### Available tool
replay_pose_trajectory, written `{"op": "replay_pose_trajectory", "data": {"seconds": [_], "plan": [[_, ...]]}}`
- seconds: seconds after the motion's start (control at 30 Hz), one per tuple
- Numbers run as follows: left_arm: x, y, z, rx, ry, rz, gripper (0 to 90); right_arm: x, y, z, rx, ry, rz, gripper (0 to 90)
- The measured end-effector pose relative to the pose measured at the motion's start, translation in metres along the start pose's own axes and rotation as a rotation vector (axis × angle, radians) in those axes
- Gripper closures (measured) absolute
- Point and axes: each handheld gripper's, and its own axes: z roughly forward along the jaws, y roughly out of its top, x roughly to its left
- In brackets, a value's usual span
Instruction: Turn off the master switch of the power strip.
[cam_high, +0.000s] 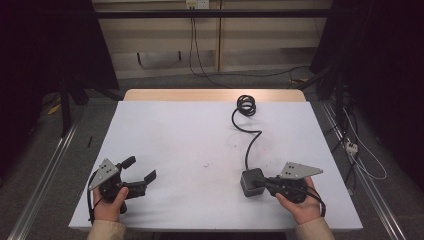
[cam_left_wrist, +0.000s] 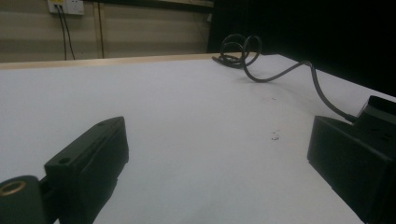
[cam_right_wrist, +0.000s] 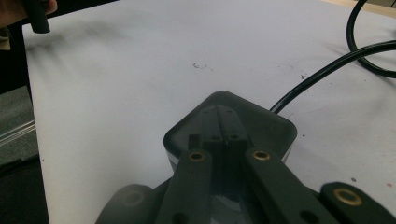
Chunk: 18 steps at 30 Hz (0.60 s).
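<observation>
High view shows the right gripper (cam_high: 264, 183) at about 5 o'clock on the white worktop (cam_high: 190, 140), its jaws drawn together against the near side of a black power adapter (cam_high: 251, 183). In the right gripper view the two jaws meet over the adapter's top (cam_right_wrist: 261, 126); whether they truly pinch a ridge there or only rest on it I cannot tell. To do this step well, I judge the hold should be squared on the block's flat sides before lifting, so the stiff cable (cam_high: 248, 140) cannot twist it loose. At 7 o'clock the left gripper (cam_high: 139, 170) hangs released, jaws spread on nothing. The adapter is squat, with no clear long axis; its cable outlet faces 12 o'clock, and the cord snakes away to a coil (cam_high: 246, 105) near the far edge.
</observation>
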Motion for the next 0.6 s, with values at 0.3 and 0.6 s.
{"op": "replay_pose_trajectory", "data": {"seconds": [0.3, 0.6], "plan": [[0.0003, 0.0003, -0.0002, -0.002, -0.002, 0.001, 5.2, 0.0004, -0.0001, -0.0001, -0.002, -0.004, 0.003, 90.0], [0.0004, 0.0004, -0.0005, -0.002, 0.0, 0.002, 5.2, 0.0013, 0.0006, 0.0001, 0.0, -0.01, 0.002, 90.0]]}}
